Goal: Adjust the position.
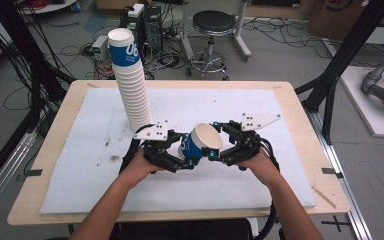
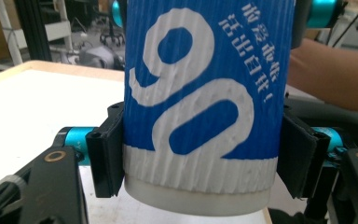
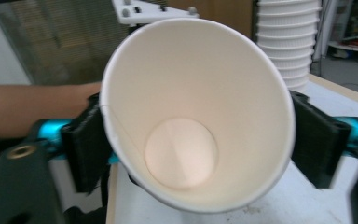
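The blue cup (image 1: 201,144), held by both grippers' fingers (image 2: 106,156), may get squashed if they squeeze harder.

Background: 1 black stool (image 1: 211,37) on the grey floor (image 1: 280,65), cables (image 1: 167,57) beside it, behind the wooden table (image 1: 300,120).

Both forearms come in from the near edge of the table and angle toward each other. Left gripper (image 1: 187,157) and right gripper (image 1: 215,150) sit almost nose to nose at mid-table, each with its jaws clamped on the same paper cup (image 1: 200,142).
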The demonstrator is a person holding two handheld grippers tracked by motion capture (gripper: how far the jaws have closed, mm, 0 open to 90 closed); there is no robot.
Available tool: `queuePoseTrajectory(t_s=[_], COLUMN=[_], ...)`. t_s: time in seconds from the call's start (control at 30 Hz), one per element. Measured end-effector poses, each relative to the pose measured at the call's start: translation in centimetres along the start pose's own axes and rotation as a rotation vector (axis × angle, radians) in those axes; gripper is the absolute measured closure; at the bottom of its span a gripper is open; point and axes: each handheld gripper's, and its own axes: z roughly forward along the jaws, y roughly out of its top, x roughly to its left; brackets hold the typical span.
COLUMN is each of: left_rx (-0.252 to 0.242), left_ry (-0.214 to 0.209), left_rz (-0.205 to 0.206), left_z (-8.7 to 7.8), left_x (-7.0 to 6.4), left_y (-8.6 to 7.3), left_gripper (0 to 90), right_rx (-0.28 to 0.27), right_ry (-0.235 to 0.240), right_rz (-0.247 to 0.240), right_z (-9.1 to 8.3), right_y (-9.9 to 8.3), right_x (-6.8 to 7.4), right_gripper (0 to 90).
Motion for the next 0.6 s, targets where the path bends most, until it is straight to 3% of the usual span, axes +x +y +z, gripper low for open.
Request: queuePoseTrajectory(t_s=[0.1,0.17,0.3,0.37,0.43,0.57,0.6], left_rx=[0.051,0.119,0.142,0.152,0.148,0.101,0.05], left_ry=[0.049,0.086,0.084,0.067,0.051,0.047,0.043], left_rz=[0.009,0.021,0.033,0.049,0.031,0.019,0.004], left_z=[0.19,0.37,0.54,0.63,0.83,0.84,0.75], left_x=[-0.31,-0.38,-0.36,-0.34,-0.3,-0.17,-0.14], left_y=[0.23,0.42,0.41,0.33,0.28,0.2,0.05], left_gripper=[27.7,19.9,20.4,29.2,29.6,29.8,29.9], right_rx=[0.033,0.072,0.12,0.132,0.13,0.073,0.019], right_ry=[-0.01,-0.039,-0.034,-0.043,-0.05,-0.058,-0.067], right_rz=[-0.04,-0.059,-0.08,-0.093,-0.09,-0.068,-0.045], right_z=[-0.02,-0.09,0.02,0.18,0.33,0.64,0.71], right_y=[0.32,0.49,0.86,0.94,0.91,0.73,0.6], right_x=[0.0,0.1,0.2,0.34,0.37,0.55,0.53], right_gripper=[23.2,23.5,23.5,23.3,21.9,18.0,17.6])
